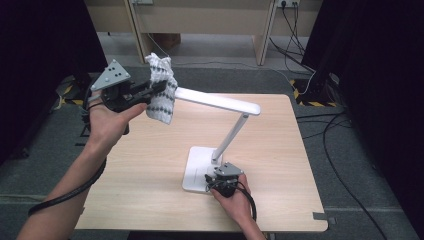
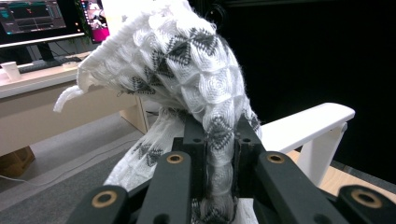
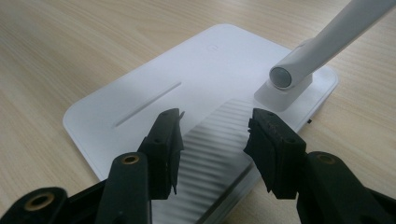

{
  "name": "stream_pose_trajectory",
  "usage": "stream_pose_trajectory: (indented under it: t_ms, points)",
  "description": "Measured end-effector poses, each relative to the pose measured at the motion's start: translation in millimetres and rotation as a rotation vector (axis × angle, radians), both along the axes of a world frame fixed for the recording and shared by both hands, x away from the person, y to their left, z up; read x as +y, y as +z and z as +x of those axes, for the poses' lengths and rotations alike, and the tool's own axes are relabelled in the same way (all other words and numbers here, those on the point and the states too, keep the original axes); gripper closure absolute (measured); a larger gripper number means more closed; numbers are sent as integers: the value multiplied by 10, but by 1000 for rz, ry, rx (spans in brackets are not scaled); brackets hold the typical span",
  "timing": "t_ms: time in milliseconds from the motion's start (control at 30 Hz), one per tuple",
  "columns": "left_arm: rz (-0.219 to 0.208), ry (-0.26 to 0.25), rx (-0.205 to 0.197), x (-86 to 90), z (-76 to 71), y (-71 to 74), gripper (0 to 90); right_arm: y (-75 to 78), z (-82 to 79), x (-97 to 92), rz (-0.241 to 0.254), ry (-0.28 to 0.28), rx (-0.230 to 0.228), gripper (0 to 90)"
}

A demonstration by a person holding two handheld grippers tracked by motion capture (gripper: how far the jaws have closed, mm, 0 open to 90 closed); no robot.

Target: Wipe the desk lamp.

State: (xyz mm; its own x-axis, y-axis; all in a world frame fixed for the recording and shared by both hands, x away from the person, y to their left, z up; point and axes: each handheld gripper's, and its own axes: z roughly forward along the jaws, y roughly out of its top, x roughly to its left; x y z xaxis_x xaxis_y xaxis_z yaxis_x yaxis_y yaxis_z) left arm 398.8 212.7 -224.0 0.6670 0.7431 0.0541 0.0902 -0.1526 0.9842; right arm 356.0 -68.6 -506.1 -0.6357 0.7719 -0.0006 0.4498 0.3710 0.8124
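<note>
At the upper left of the frame the left gripper [image 1: 159,90] pinches a patterned cloth [image 1: 162,90] against the lamp head [image 1: 217,100], while the right gripper [image 3: 214,135], jaws apart, hovers over the lamp base [image 3: 154,93] at lower centre.

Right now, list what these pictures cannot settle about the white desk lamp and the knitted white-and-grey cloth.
- Far tip of the white lamp's head: high view, the knitted white-and-grey cloth covers it.
- Cloth's lower end: left gripper view, its black jaws and the bottom edge cut it off.
- Lamp base's near corner: right gripper view, behind the jaws.
</note>
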Motion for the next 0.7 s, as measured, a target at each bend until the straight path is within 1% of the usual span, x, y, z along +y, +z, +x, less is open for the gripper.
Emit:
stream_pose_trajectory:
  t_ms: [167,433,533,700]
  points:
    - [12,-12,5,-54,-1,3,799,-1,1,10,4,0,6,556]
    - [7,-14,5,-76,-2,18,799,-1,3,11,4,1,7,556]
    - [-6,-15,-9,-77,-19,62,799,0,4,11,3,1,6,555]
    - [-12,-26,-20,-111,-38,114,798,-1,4,12,4,2,6,555]
